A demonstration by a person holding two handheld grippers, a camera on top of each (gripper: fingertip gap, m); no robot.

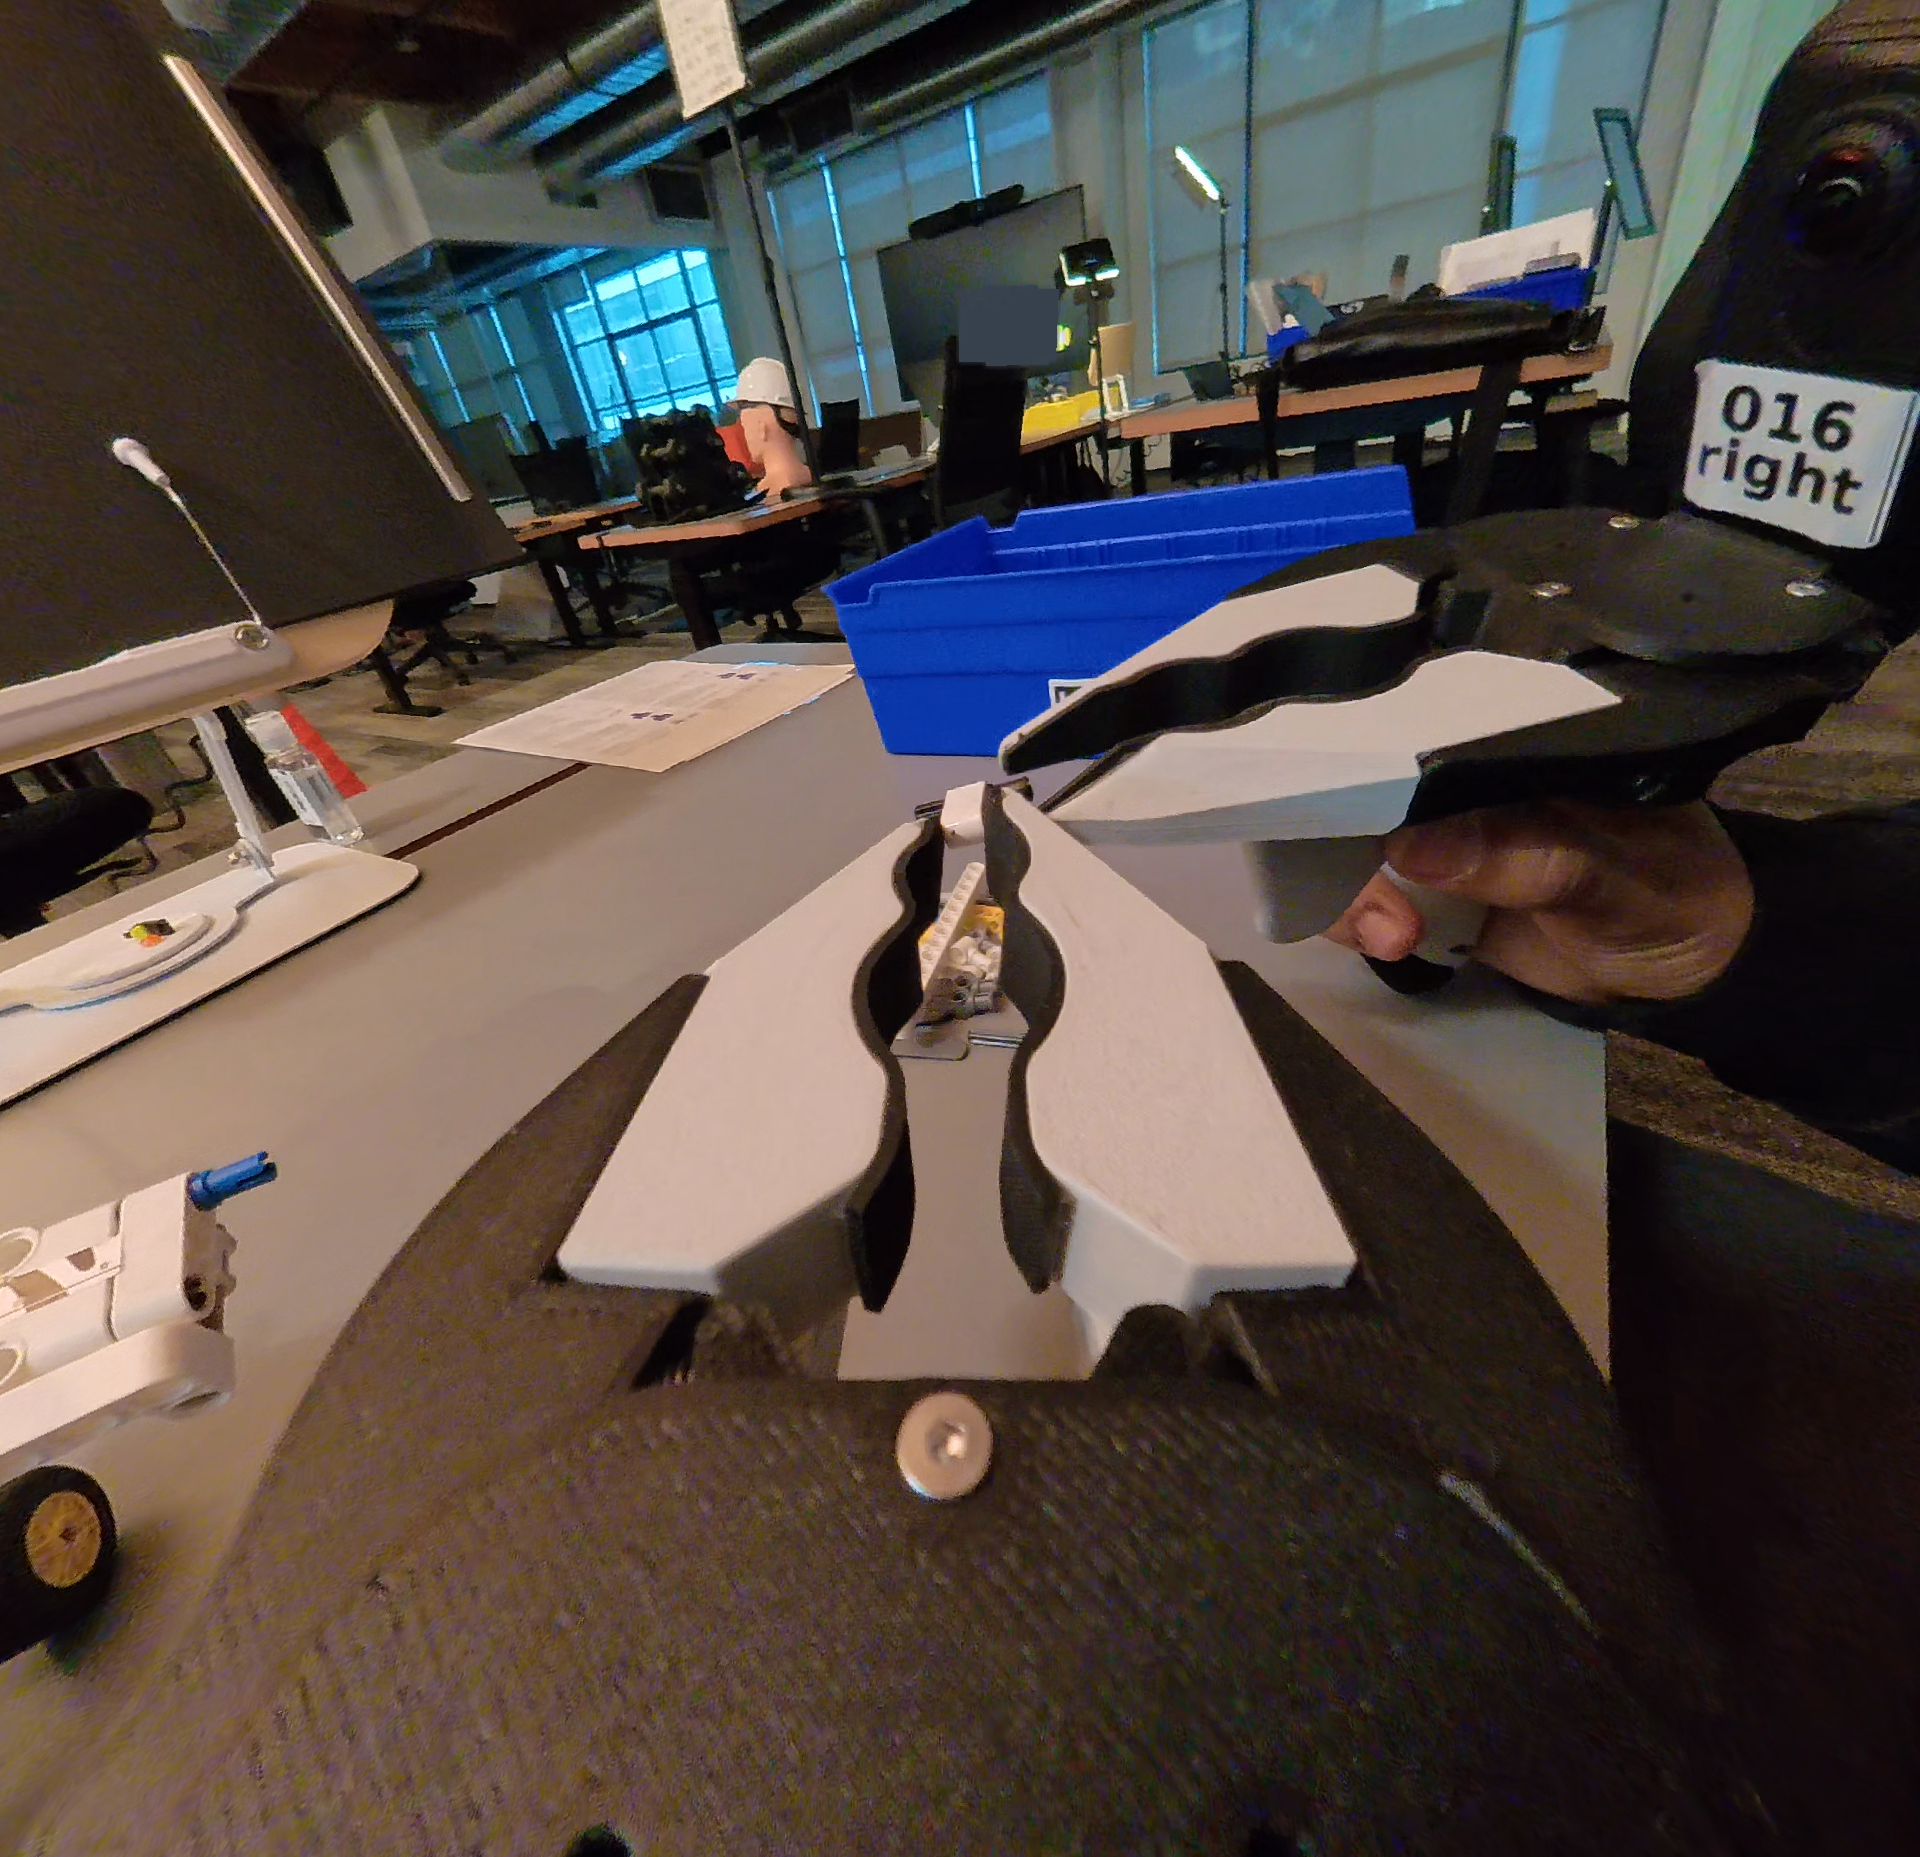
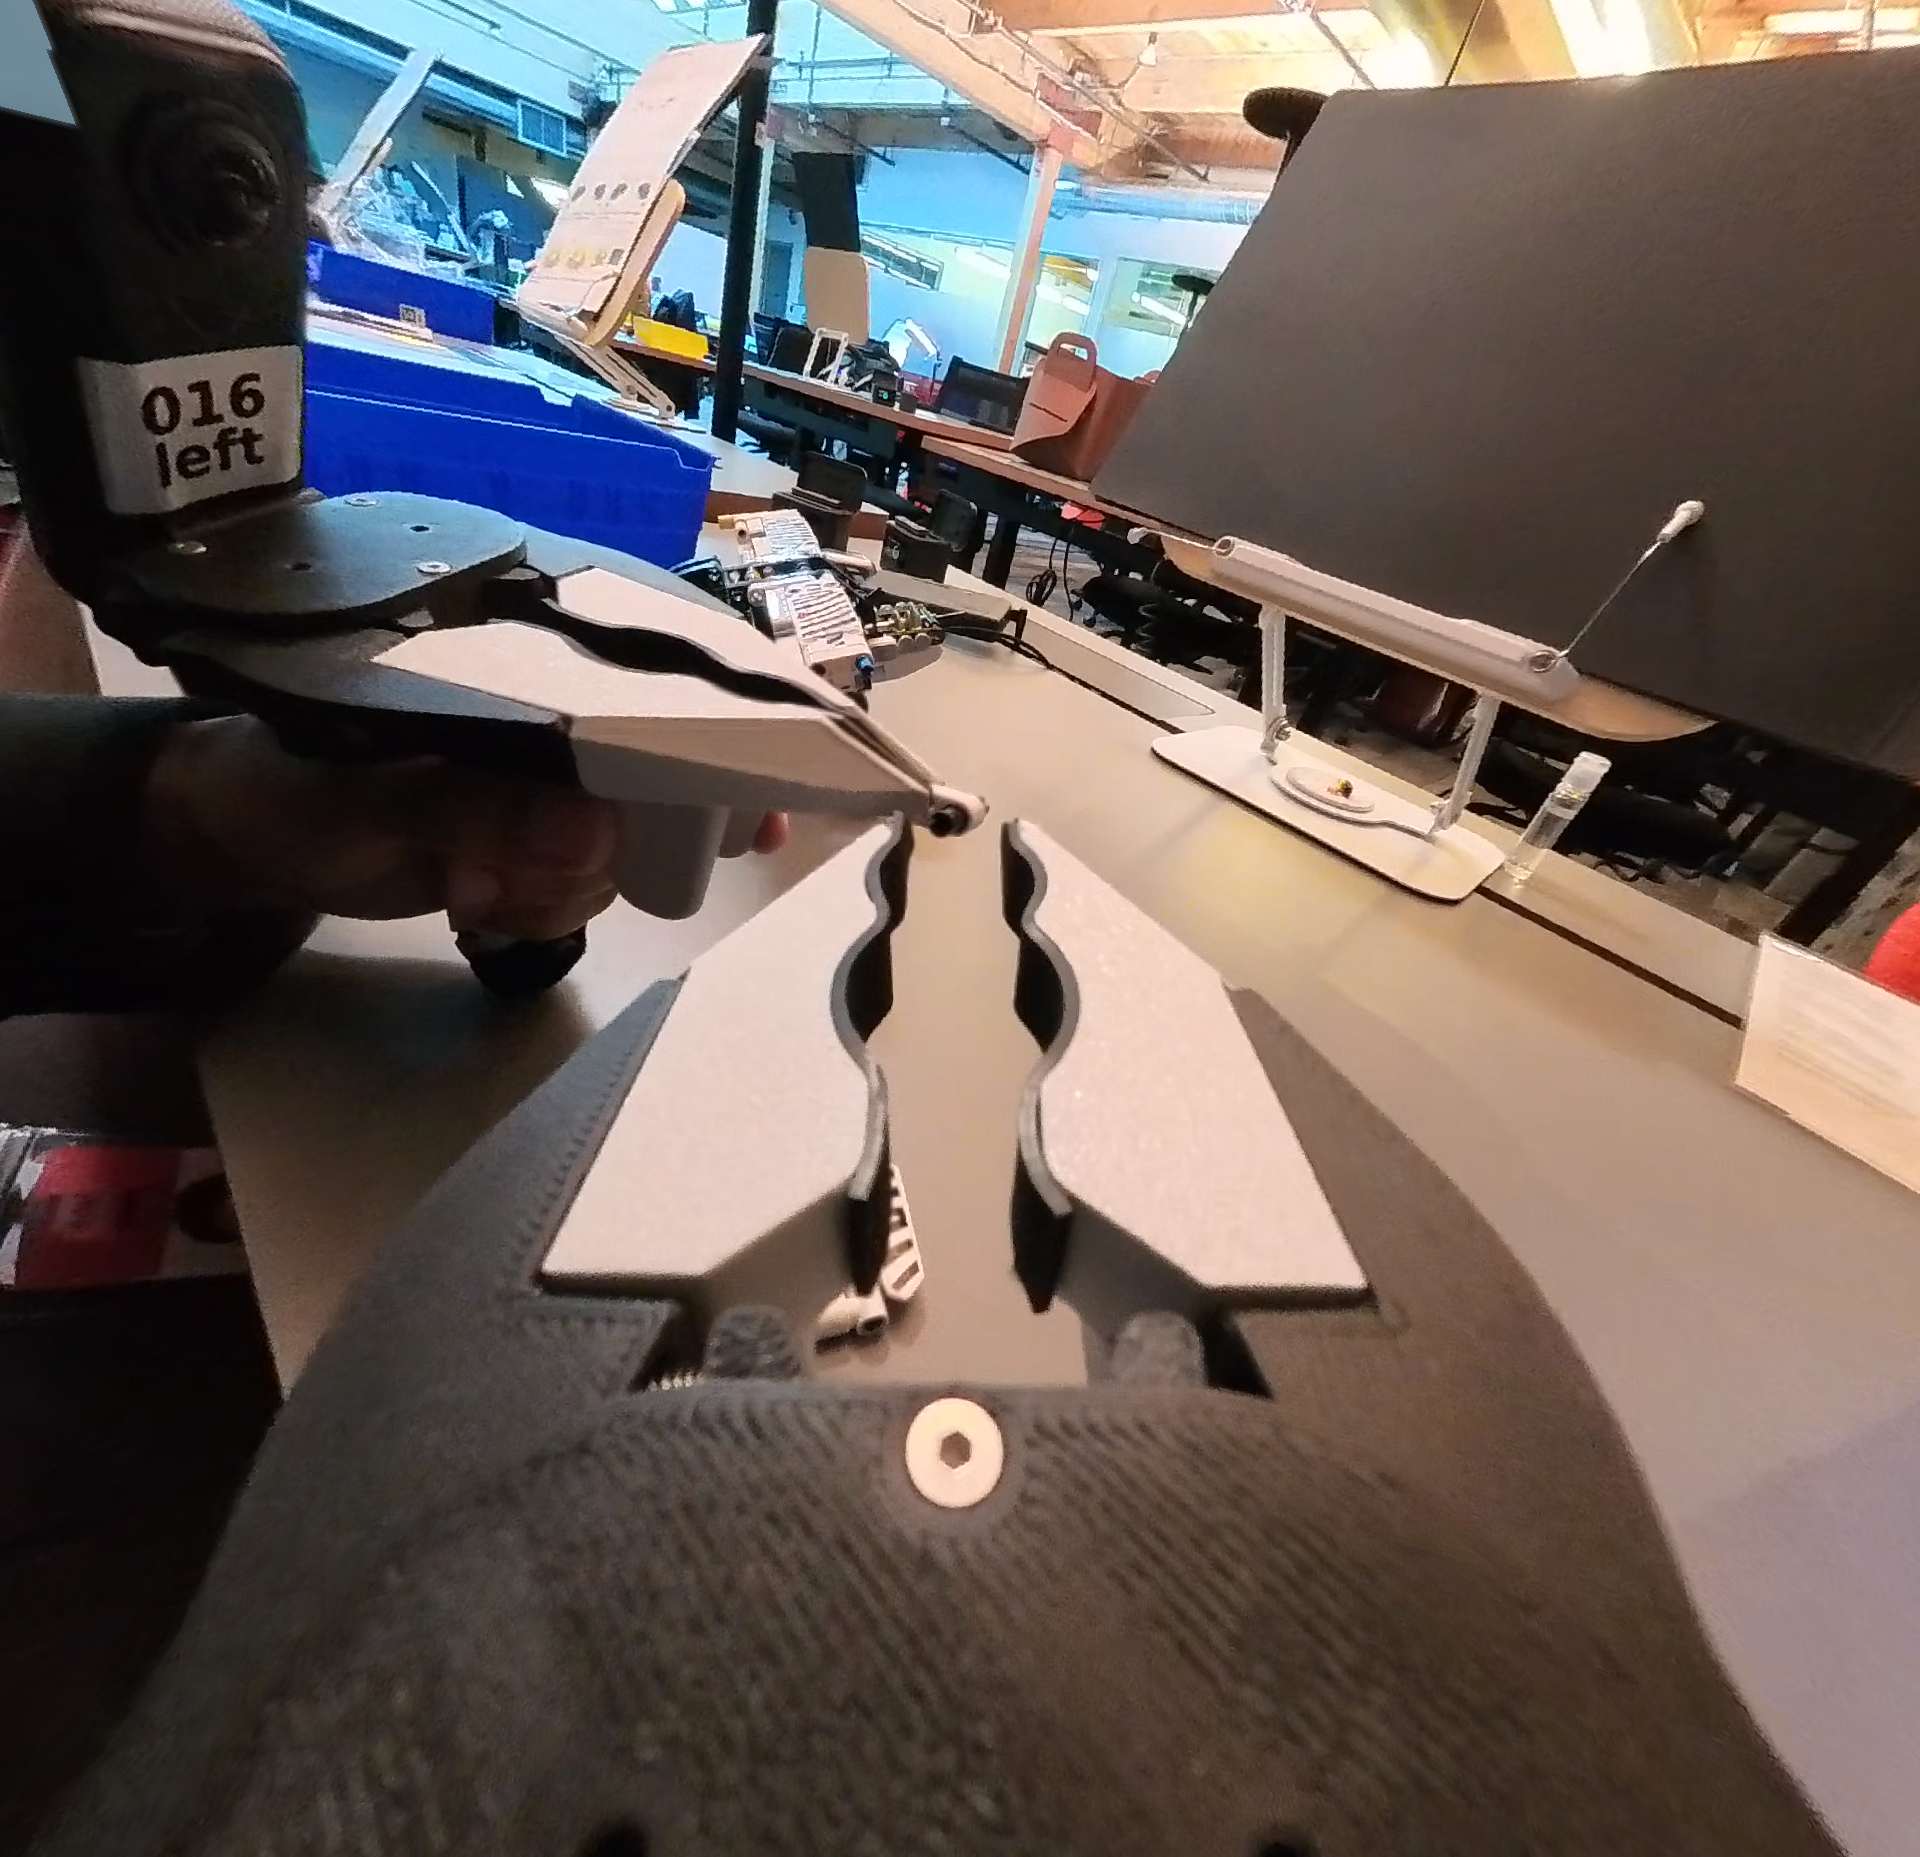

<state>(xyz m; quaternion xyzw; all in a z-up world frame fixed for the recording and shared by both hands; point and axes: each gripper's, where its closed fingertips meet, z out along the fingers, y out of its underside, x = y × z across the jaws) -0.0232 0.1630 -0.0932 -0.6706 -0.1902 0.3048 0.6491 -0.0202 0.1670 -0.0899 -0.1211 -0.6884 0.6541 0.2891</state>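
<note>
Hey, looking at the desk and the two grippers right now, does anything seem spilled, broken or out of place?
Nothing looks spilled or broken. The left gripper pinches a small white piece at its fingertips, the right gripper stands open beside it, and loose building parts lie scattered on the grey table.

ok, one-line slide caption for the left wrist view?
Left gripper pinches a small white piece above the table; the right gripper, open, hovers beside it.

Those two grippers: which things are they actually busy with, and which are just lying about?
In hand:
- left gripper, shut on a small white piece with a black pin
- right gripper, open, tips beside that piece

Lying about:
- blue bin
- printed sheet
- white wheeled model
- clear vial
- stand with black board
</note>
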